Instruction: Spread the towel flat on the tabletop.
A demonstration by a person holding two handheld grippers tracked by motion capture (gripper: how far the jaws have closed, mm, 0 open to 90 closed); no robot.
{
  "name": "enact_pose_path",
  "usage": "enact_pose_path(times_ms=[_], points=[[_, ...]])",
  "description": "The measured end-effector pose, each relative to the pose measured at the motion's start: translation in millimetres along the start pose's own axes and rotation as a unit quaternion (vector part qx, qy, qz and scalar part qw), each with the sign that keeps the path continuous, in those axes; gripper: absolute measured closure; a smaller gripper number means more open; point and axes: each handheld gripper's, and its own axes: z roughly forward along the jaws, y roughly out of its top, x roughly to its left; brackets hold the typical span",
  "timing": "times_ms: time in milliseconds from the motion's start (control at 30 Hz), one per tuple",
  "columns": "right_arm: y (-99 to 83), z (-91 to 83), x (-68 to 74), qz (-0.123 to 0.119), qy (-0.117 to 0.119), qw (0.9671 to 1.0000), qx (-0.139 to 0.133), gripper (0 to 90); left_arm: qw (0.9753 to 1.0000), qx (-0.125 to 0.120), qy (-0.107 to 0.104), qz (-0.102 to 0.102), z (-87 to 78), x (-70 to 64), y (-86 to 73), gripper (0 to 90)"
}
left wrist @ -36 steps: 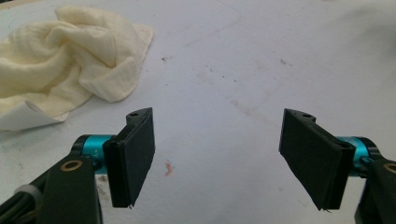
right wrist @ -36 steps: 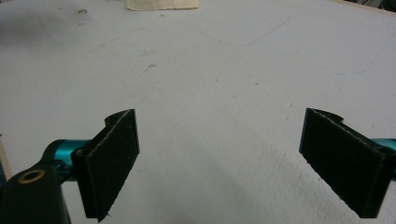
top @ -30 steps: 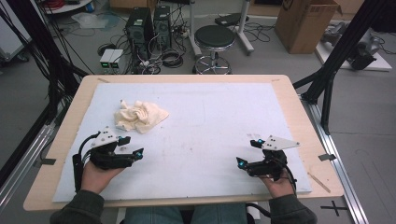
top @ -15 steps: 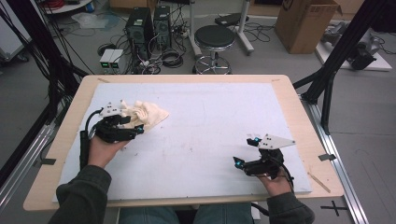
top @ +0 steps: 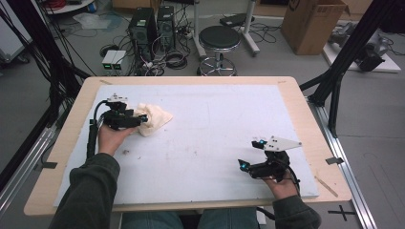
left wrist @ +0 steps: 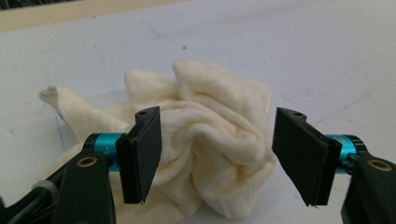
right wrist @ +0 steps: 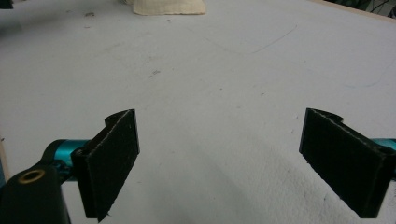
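Note:
A crumpled cream cloth (top: 154,119) lies on the white mat (top: 215,129) at the left. My left gripper (top: 138,121) is right at the cloth's left side. In the left gripper view the cloth (left wrist: 210,140) bulges between the two black jaws, which stand apart on either side of it; the left gripper (left wrist: 217,156) is open. My right gripper (top: 248,160) rests near the front right of the mat, far from the cloth. In the right gripper view the right gripper (right wrist: 233,165) is open over bare mat, and the cloth (right wrist: 168,7) shows at the far top edge.
The mat covers a wooden table (top: 305,119) with a bare rim all round. Black frame posts (top: 344,62) stand at the right and left sides. Behind the table are a stool (top: 218,40), computer towers (top: 153,24) and a cardboard box (top: 315,24).
My left gripper has moved forward from the front left of the mat up to the cloth, and its jaws now straddle it. The right gripper has barely shifted.

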Motion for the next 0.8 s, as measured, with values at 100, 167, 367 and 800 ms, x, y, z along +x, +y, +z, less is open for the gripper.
enact_pose_path(times_ms=[100, 167, 367, 800], points=[[-0.2, 0.4, 0.3, 0.001, 0.001, 1.0000, 0.001, 11.3, 1.0000, 0.007, 0.000, 0.000, 11.2, -3.1, -2.0, 32.4], [-0.3, 0.1, 0.0, 0.001, 0.001, 1.0000, 0.001, 11.3, 0.9999, 0.010, 0.005, -0.001, 17.6, -5.0, -3.3, 32.6], [-0.5, 0.7, 0.5, 0.001, 0.004, 1.0000, 0.002, 11.3, 0.9991, 0.038, 0.019, 0.007, 32.9, -7.0, -9.4, 34.7], [0.8, 2.3, 0.8, 0.001, 0.009, 1.0000, 0.004, 11.3, 0.9963, 0.043, 0.070, 0.025, 42.0, -18.5, -11.6, 55.1]])
